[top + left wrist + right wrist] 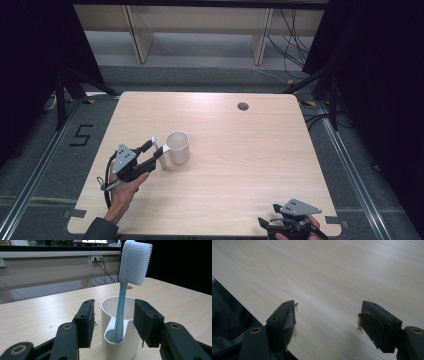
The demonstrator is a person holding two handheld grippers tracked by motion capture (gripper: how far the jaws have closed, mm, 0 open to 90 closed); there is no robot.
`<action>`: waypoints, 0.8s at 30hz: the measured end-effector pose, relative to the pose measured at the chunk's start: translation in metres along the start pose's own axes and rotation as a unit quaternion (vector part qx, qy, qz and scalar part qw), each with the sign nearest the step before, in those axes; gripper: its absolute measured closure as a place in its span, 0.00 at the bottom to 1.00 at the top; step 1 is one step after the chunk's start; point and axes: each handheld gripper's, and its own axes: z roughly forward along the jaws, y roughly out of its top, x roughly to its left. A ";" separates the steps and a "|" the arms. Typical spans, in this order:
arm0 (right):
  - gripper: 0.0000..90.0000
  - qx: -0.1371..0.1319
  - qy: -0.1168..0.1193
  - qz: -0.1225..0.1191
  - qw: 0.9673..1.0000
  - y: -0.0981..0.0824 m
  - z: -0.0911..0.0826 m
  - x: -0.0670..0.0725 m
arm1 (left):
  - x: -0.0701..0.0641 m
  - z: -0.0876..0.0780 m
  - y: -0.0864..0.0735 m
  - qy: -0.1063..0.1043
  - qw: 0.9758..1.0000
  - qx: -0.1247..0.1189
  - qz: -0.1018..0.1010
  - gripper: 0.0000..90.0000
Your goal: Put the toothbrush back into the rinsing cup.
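Judging by the toothbrush (121, 312) standing in the cup's (113, 305) slot, placement looks done; left tool (113, 323) straddles it wide open, gripping nothing; right tool (327, 323) open, empty, counter (337, 277) beneath

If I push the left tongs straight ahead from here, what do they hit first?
Probably the toothbrush standing in the white holder cup. The left tongs are open and straddle its side slot, so the holder's front wall comes at nearly the same depth.
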 end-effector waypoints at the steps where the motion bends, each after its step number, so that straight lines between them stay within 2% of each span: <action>1: 0.33 0.000 0.000 -0.001 1.000 0.000 0.000 0.000 | 0.000 0.001 0.000 -0.002 1.000 -0.004 -0.002 0.55; 8: 0.33 0.002 0.000 0.000 1.000 0.000 0.000 0.000 | 0.001 0.000 0.002 -0.005 1.000 0.002 -0.012 0.48; 9: 0.33 0.002 0.000 0.000 1.000 0.000 0.000 0.000 | 0.000 -0.002 0.003 -0.004 1.000 0.010 -0.011 0.47; 15: 0.33 0.001 0.001 0.000 1.000 0.000 0.000 0.000 | 0.001 -0.004 0.005 -0.004 1.000 0.019 -0.016 0.42; 17: 0.33 0.000 0.003 0.002 1.000 0.000 0.000 0.000 | 0.002 -0.003 0.004 -0.008 1.000 0.016 -0.021 0.41; 24: 0.33 0.001 0.002 0.001 1.000 0.000 0.000 0.000 | 0.003 -0.006 0.006 -0.009 0.999 0.038 -0.027 0.34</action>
